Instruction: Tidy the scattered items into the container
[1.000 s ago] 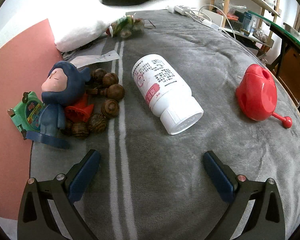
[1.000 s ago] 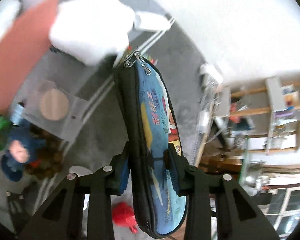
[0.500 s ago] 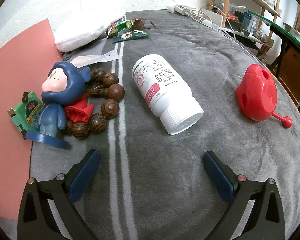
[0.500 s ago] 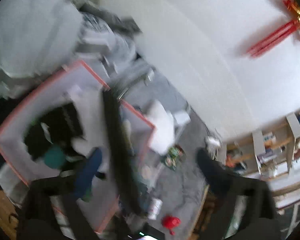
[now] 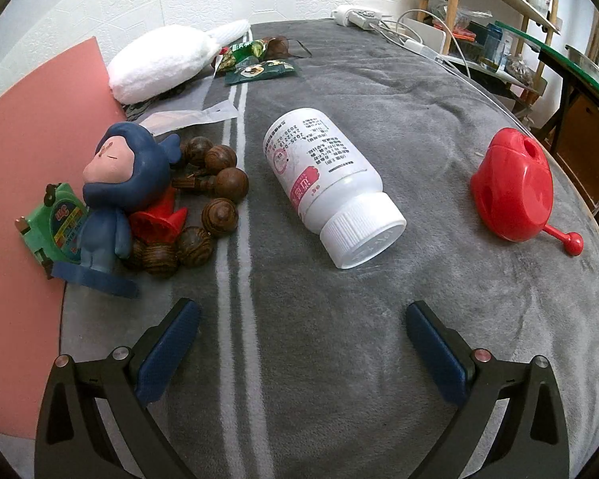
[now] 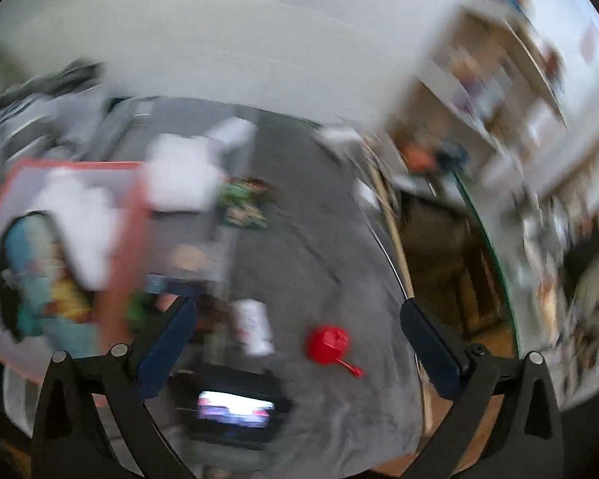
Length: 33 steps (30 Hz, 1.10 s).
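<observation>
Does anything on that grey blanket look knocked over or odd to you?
Yes. The white bottle lies on its side mid-blanket, cap still on. The blue figurine leans against the pink container, crowded by wooden beads.

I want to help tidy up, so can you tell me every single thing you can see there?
Bottle: one, white, lying mid-blanket.
Red toy: one, right side.
Figurine: one, blue, left, against pink container.
Wooden beads: a cluster, brown, beside figurine.
Red cone: one, by figurine.
Green toy: one, behind figurine.
Plush: one, white, far left.
Snack packets: green, far.
Blanket: grey.
Left gripper: open, empty.
Right gripper: open, empty.
</observation>
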{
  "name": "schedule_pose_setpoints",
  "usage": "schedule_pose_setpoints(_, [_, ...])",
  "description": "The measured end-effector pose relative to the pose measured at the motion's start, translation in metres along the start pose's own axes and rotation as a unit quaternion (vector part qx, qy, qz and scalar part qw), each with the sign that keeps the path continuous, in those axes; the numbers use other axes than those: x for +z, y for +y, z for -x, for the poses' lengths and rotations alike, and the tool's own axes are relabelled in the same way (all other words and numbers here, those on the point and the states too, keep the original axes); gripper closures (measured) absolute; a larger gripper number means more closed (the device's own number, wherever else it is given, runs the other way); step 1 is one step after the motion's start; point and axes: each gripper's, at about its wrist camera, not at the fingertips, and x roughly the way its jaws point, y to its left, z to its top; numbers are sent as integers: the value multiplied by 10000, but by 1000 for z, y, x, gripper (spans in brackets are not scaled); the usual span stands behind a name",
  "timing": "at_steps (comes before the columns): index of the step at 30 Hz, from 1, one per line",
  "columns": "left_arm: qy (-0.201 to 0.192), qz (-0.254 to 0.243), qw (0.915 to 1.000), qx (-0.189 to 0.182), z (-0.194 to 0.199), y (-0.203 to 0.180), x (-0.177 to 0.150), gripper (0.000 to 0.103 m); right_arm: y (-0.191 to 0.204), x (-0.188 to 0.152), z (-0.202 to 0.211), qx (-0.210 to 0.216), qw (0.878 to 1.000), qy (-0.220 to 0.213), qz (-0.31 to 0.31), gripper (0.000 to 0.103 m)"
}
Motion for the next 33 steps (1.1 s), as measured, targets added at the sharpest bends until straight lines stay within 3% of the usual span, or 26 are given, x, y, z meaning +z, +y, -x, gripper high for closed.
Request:
schedule_pose_setpoints(5, [-1,-2,10000,2,0,0,0,0,-97,-64,-88,153,9989,-80,-432,1])
schedule_pose_setpoints(8, [6,-12,10000,-10,0,0,0,0,-125,-91,-140,354,9972,-289,-589,1])
schedule_pose_setpoints(11, [7,-13,10000,-12,0,0,0,0,-141,-105,-190,820,9910,-498,-931,1])
schedule_pose_setpoints(13, [12,-19,10000,-7,0,0,0,0,-140,-116,-238,1570,9778,-422,-1324,1])
schedule_pose_setpoints(14, [16,-19,10000,-8,-1,0,1,0,-143,-127,-250,2080,9599,-734,-1728,0])
schedule_pose_setpoints(15, [17,-21,10000,-4,-1,0,1,0,-146,-140,-263,2659,9317,-928,-2296,0])
schedule_pose_setpoints(17, [17,-13,10000,-20,-1,1,1,0,-158,-143,-265,2907,9152,-927,-2635,0])
schedule_pose_setpoints(23, [30,-19,10000,-16,0,0,1,0,-165,-144,-260,3126,9035,-971,-2765,0])
schedule_pose_setpoints(33, [-5,-26,10000,-3,0,1,0,0,-161,-149,-272,3072,9068,-930,-2734,0])
